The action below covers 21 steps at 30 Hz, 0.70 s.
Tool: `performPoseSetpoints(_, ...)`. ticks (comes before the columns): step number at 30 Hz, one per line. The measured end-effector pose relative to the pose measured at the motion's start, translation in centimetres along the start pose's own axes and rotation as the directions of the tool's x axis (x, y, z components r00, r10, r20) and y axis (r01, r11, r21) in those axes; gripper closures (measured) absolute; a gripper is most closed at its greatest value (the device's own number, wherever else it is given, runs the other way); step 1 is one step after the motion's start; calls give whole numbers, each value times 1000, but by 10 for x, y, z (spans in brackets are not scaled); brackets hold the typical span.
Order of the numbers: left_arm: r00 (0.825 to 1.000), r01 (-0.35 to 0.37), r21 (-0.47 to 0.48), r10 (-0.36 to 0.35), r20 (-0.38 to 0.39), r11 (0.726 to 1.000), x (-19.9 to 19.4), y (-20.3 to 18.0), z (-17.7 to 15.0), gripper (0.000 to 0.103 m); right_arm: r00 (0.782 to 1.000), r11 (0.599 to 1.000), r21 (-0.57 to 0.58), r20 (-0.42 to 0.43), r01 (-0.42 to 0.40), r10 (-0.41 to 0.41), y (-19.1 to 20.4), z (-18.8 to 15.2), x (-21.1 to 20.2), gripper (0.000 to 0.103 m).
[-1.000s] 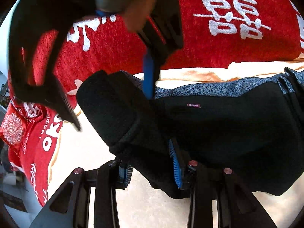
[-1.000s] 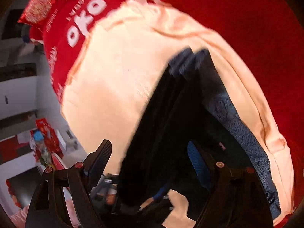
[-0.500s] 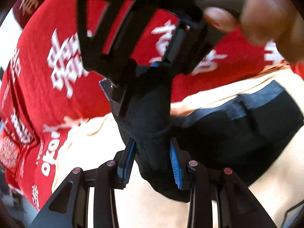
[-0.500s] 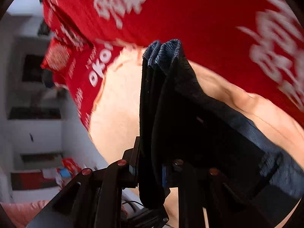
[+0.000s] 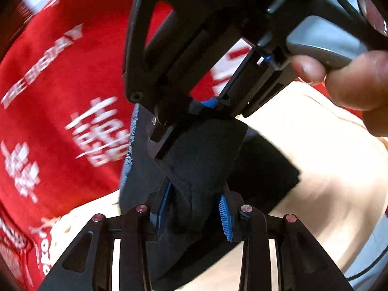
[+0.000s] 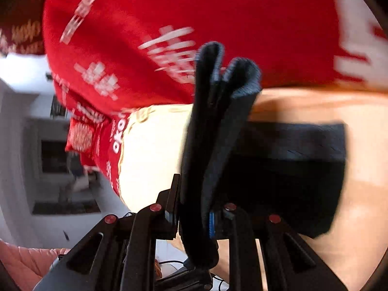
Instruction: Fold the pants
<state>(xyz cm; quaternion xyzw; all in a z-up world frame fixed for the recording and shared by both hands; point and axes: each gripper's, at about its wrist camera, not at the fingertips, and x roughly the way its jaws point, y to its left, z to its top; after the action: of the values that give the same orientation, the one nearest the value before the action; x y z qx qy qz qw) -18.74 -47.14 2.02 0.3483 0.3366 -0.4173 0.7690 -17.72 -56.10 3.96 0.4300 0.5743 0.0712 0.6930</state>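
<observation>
The dark pants (image 5: 206, 150) are bunched and lifted off the cream sheet (image 5: 315, 169). My left gripper (image 5: 194, 208) is shut on a thick fold of them, its blue pads pressing both sides. The right gripper (image 5: 196, 111) hangs just above and grips the same bundle from the top; a person's fingers (image 5: 351, 80) hold its handle. In the right wrist view the right gripper (image 6: 194, 213) pinches a folded edge of the pants (image 6: 218, 121) that stands upright. Its jaws are opening slightly with the cloth still between them. The remaining cloth (image 6: 291, 169) lies flat on the sheet.
A red blanket with white lettering (image 5: 60, 84) covers the far side beyond the cream sheet (image 6: 150, 150). The bed edge drops off at the left of the right wrist view, with room furniture (image 6: 55, 160) and pink fabric (image 6: 21, 262) below.
The right gripper went from open to shut on the pants' edge. Both grippers rose and swung across together, lifting one end of the pants off the sheet over the other part.
</observation>
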Motion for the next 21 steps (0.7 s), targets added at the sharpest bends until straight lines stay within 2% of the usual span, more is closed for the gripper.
performPoseSetpoints(4, 998, 44, 82, -41, -38, 996, 26, -53, 8, 67, 999, 993, 114, 29, -29, 25, -66, -17, -14, 82)
performPoseSetpoints(8, 994, 78, 107, -69, -85, 991, 45, -83, 5, 67, 999, 985, 167, 36, -35, 29, -113, -27, -15, 82)
performPoseSetpoints(11, 990, 77, 136, -60, -125, 988, 59, -100, -3, 67, 999, 976, 213, 42, -42, 34, -139, -32, -8, 82)
performPoseSetpoints(14, 989, 64, 164, -41, -140, 984, 63, -106, -9, 58, 999, 972, 233, 47, -28, 18, -153, -37, -2, 81)
performPoseSetpoints(16, 987, 73, 172, -46, -152, 982, 62, -102, -14, 58, 998, 974, 227, 54, -20, 8, -153, -40, 0, 81)
performPoseSetpoints(17, 986, 78, 174, -50, -159, 982, 62, -100, -16, 49, 998, 975, 222, 59, -12, -1, -149, -42, 0, 81)
performPoseSetpoints(18, 985, 82, 169, -54, -164, 982, 59, -100, -16, 34, 998, 977, 214, 63, 4, -17, -146, -43, -1, 81)
performPoseSetpoints(19, 985, 88, 150, -63, -163, 985, 53, -94, -16, 31, 997, 979, 200, 64, 32, -46, -141, -43, -1, 81)
performPoseSetpoints(21, 982, 113, 127, -92, -162, 985, 47, -83, -17, 31, 992, 980, 180, 67, 90, -103, -130, -44, -1, 80)
